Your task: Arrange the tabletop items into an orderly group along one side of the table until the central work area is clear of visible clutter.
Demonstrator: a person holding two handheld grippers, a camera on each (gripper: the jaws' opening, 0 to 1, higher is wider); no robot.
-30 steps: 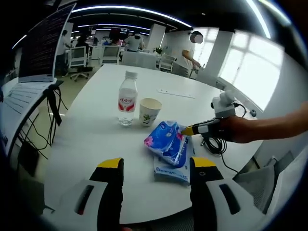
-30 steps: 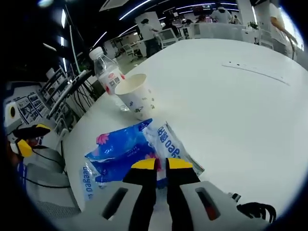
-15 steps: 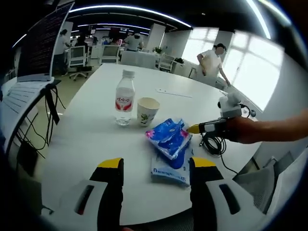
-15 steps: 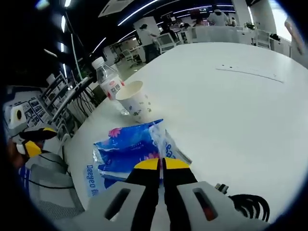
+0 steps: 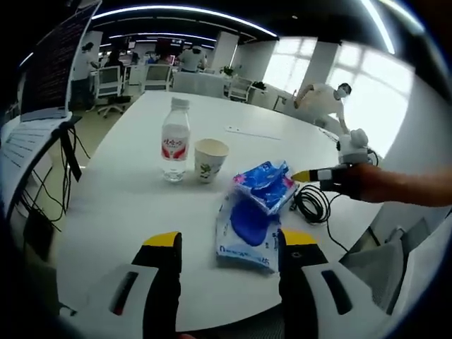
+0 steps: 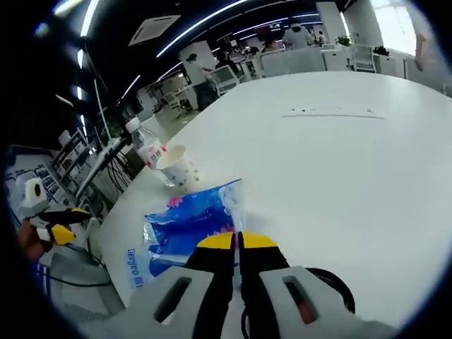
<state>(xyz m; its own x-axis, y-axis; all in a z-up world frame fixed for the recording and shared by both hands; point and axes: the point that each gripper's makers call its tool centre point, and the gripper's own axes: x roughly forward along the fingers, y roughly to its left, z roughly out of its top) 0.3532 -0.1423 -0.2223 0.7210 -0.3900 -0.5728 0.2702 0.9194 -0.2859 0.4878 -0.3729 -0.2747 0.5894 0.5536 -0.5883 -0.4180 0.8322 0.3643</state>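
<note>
Lifted tissue pack [image 6: 191, 222], pinched (edge) between fingers [image 6: 215, 242]

In the left gripper view, the water bottle [image 5: 174, 140] stands on the tabletop [image 5: 106, 205] at about 11 o'clock from the picture centre, and the paper cup [image 5: 210, 159] stands just beside it, on its 3 o'clock side. The flat wipes pack [image 5: 244, 233] lies nearer to the camera, at 5 o'clock from the paper cup. The tissue pack [image 5: 266, 185] is above the far end of the wipes pack, at its 1 o'clock, with its edge between the jaws of the right hand-held gripper [image 5: 302, 176], which comes in from 3 o'clock. A coiled cable [image 5: 313, 205] lies on the tabletop under that hand-held gripper.
</note>
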